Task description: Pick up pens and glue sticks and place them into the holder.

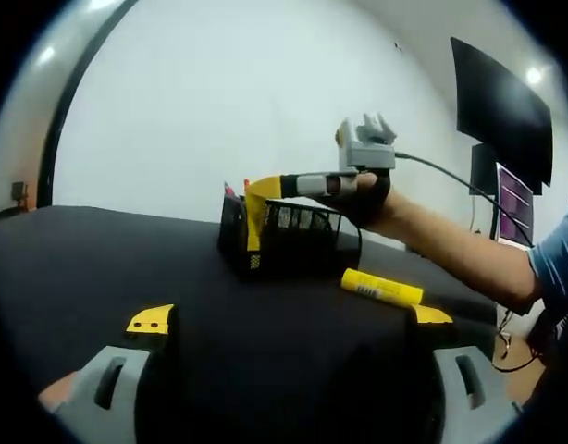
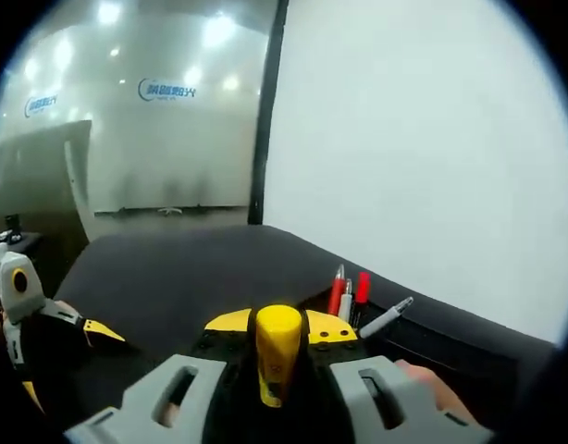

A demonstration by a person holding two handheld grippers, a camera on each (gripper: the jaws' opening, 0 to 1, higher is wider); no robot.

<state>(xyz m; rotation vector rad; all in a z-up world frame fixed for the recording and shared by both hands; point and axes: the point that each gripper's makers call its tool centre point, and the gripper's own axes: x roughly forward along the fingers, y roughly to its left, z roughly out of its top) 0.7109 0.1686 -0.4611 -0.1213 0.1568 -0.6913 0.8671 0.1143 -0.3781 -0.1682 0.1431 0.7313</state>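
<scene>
The person's forearm reaches in from the right, wrist bent down, carrying the right tongs (image 1: 257, 199) to the black wire-mesh holder (image 1: 289, 239) on the black bench (image 1: 99, 268); their yellow tips sit at the holder's top rim. In the right gripper view the right tongs (image 2: 278, 344) are clamped on an upright yellow glue stick (image 2: 277, 363), poised over the holder (image 2: 423, 342), where red-capped pens (image 2: 351, 294) and a silver-tipped pen (image 2: 388, 317) already stand.

The left tongs (image 1: 289, 319) hang low over the near bench, jaws spread wide with nothing between them. Another yellow glue stick (image 1: 381, 287) lies flat on the bench just right of the holder, near the left tongs' right tip. The left tongs (image 2: 53, 324) also show at the left edge of the right gripper view.

Left of the holder the bench runs bare to its far edge against the white wall (image 1: 219, 102).
</scene>
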